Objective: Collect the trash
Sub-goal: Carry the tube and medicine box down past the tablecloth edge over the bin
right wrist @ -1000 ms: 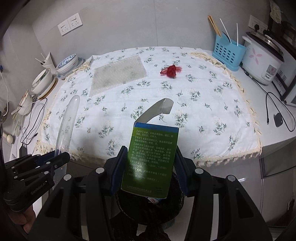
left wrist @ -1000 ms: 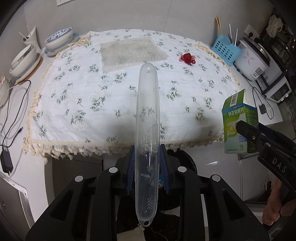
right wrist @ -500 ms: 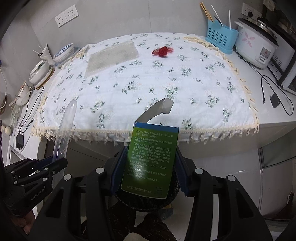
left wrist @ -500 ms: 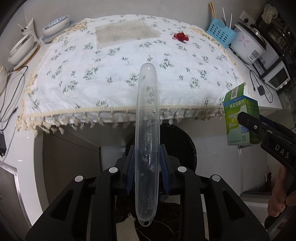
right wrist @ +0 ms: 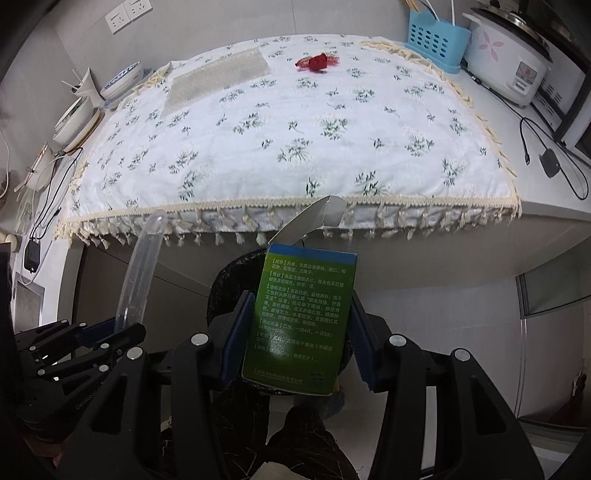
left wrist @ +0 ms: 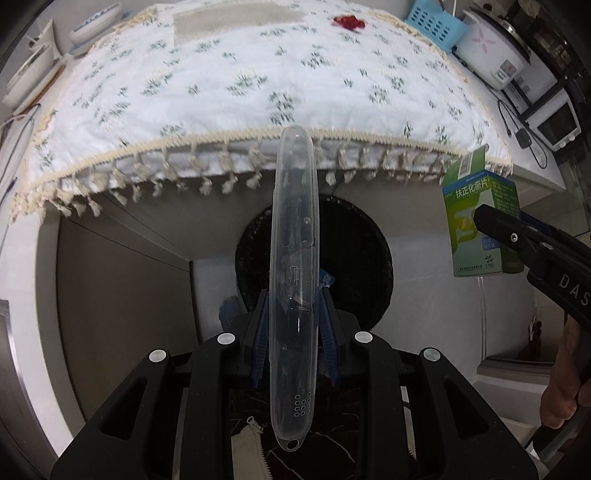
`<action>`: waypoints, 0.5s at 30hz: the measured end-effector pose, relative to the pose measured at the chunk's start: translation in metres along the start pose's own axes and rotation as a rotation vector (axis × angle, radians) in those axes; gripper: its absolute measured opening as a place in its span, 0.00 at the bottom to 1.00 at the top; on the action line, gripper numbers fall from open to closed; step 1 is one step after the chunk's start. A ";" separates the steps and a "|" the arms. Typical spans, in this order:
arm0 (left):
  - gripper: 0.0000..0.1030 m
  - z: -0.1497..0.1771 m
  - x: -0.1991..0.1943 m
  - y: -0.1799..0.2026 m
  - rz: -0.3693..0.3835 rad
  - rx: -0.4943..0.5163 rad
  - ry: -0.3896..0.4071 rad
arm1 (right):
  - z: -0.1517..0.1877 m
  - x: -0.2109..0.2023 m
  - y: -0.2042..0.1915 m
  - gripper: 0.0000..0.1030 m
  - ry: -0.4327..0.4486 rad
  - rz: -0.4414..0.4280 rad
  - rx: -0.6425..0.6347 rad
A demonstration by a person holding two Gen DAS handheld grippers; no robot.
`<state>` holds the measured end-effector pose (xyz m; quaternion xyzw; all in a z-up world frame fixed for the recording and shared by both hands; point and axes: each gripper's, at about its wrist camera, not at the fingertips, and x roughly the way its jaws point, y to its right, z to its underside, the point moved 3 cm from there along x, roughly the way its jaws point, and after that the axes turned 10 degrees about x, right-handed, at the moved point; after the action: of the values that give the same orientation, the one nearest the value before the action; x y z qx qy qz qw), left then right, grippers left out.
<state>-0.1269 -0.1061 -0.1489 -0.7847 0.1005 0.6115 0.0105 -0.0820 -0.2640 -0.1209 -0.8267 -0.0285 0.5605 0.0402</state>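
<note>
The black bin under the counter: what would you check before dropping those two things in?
1. Clear plastic case gripped by the left tool: ok.
2. Green box gripped by the right tool: ok.
3. Black bin open, below both: ok.
4. Case short enough to fit inside: cannot tell.
5. Table cleared: not ok, red scrap and bubble wrap remain.

Counter furnishings beyond the task items.
A white floral cloth (right wrist: 295,122) with a tasselled fringe covered the counter (right wrist: 554,199). A blue utensil basket (right wrist: 436,40) stood beside a white rice cooker (right wrist: 506,55) at right; stacked bowls (right wrist: 77,114) and black cables (right wrist: 48,199) lay at left; wall sockets (right wrist: 127,13) sat above.
</note>
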 end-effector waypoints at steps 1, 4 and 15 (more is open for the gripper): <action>0.24 0.002 0.005 0.001 0.001 0.000 -0.005 | 0.002 0.002 0.001 0.46 -0.003 0.000 0.000; 0.24 0.004 0.022 0.004 0.011 -0.003 -0.033 | 0.008 0.013 0.003 0.46 -0.018 0.002 0.003; 0.24 -0.002 0.072 0.010 -0.005 0.021 -0.042 | 0.019 0.049 0.019 0.46 -0.055 0.023 0.025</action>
<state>-0.1097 -0.1264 -0.2168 -0.7717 0.1048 0.6268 0.0225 -0.0820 -0.2772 -0.1748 -0.8107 -0.0131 0.5837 0.0432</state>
